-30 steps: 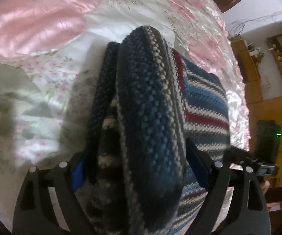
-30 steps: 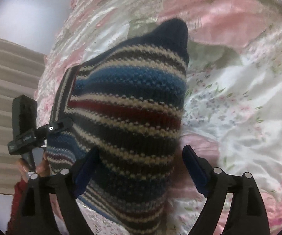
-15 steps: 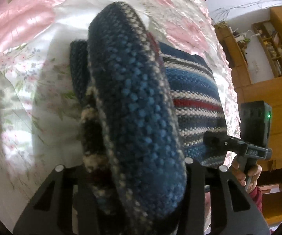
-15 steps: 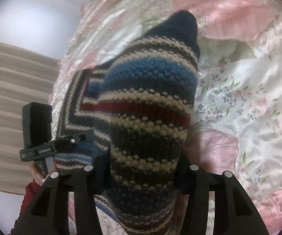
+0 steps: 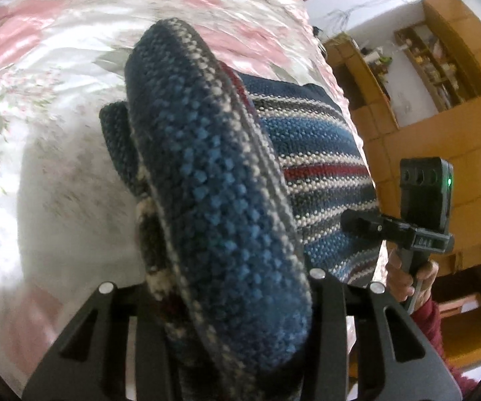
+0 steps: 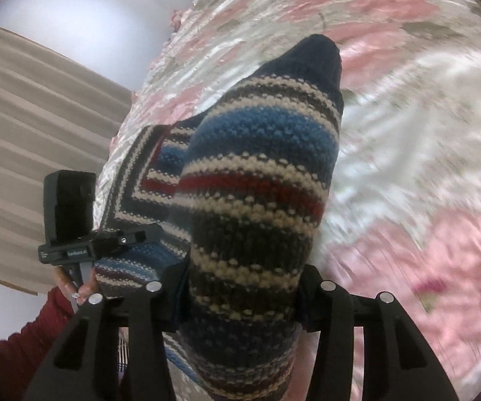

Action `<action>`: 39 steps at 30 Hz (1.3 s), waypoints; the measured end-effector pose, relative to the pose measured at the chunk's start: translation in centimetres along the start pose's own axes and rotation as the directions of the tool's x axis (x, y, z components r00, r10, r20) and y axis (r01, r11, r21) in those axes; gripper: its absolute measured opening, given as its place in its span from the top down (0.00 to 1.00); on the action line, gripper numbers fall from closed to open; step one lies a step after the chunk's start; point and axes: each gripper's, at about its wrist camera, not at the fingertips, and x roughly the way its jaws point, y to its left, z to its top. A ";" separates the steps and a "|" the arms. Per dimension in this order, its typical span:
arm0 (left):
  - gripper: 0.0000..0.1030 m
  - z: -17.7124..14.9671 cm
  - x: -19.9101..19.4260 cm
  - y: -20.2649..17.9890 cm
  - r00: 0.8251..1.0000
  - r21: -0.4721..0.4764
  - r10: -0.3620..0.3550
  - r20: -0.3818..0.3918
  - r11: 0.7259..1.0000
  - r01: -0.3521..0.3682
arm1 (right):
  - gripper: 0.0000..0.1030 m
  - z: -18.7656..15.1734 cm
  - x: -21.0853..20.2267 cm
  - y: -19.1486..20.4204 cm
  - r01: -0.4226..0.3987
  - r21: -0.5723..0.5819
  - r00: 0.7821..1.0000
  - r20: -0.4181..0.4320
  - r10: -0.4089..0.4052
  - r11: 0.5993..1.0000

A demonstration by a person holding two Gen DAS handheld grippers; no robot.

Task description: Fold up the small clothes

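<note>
The striped knit garment [image 5: 220,200] is showing a coarse, bumpy wool-like weave, matt throughout, in blue, cream, red and dark grey. At the bottom of the frame, the left tongs [image 5: 233,304] are looking like matt black plastic with small shiny metal pins, and the right tongs [image 6: 240,304] are looking the same. The bedspread [image 6: 407,133] is gleaming like glossy satin, smooth but rippled. At the right of the left wrist frame, the cabinets [image 5: 441,140] are appearing as smooth orange-brown wood.
</note>
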 end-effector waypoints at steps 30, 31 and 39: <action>0.41 -10.4 0.8 -1.4 0.988 0.046 0.149 0.043 0.988 -0.151 | 0.20 -13.2 -1.8 -5.5 0.075 0.172 0.997 -0.037 -0.070 0.982; 0.40 -11.0 0.6 -1.3 0.988 0.043 0.150 0.043 0.988 -0.151 | 0.20 -13.9 -1.8 -5.5 0.080 0.174 0.996 -0.045 -0.074 0.981; 0.50 -14.1 1.3 0.3 0.984 -0.028 0.178 0.021 0.984 -0.178 | 0.69 -17.6 0.0 -6.1 0.068 0.245 0.994 -0.100 -0.044 0.967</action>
